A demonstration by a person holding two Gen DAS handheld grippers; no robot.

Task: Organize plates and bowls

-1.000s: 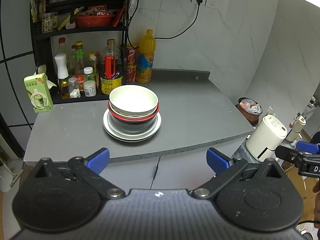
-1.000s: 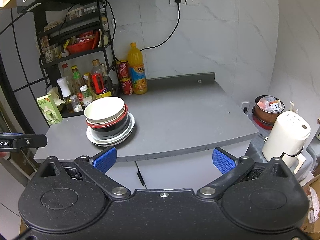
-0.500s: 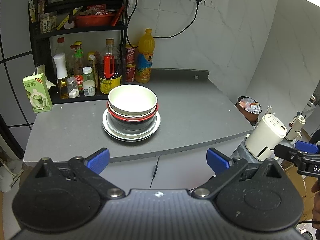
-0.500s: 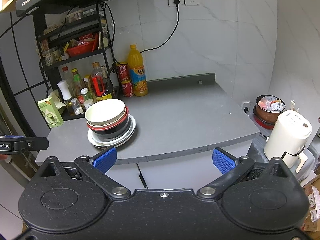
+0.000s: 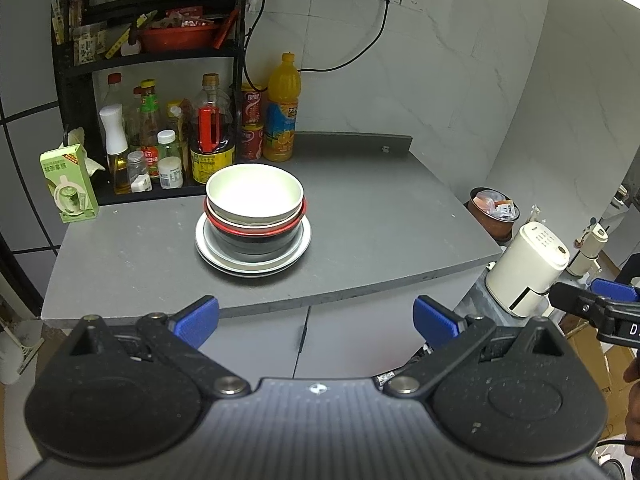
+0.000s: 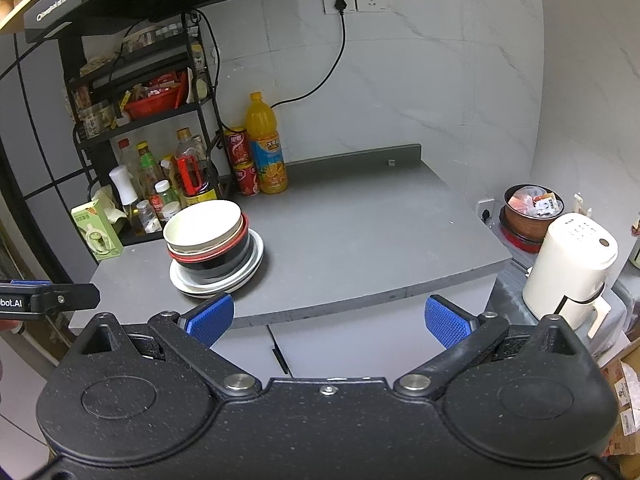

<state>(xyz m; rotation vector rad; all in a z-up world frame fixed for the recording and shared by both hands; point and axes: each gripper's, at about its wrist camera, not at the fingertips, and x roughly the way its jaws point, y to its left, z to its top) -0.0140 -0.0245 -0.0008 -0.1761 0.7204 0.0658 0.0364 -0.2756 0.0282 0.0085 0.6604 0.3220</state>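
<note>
While both grippers, left gripper (image 5: pixel 316 316) and right gripper (image 6: pixel 327 318), hang wide open and empty before the counter (image 5: pixel 380 216), the stacked bowls (image 5: pixel 254 204) sit on plates (image 5: pixel 208 246) beyond them.

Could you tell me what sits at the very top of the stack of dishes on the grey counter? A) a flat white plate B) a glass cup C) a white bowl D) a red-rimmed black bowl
C: the white bowl sits uppermost, nested above the red-rimmed black bowl, with the plates at the bottom.
</note>
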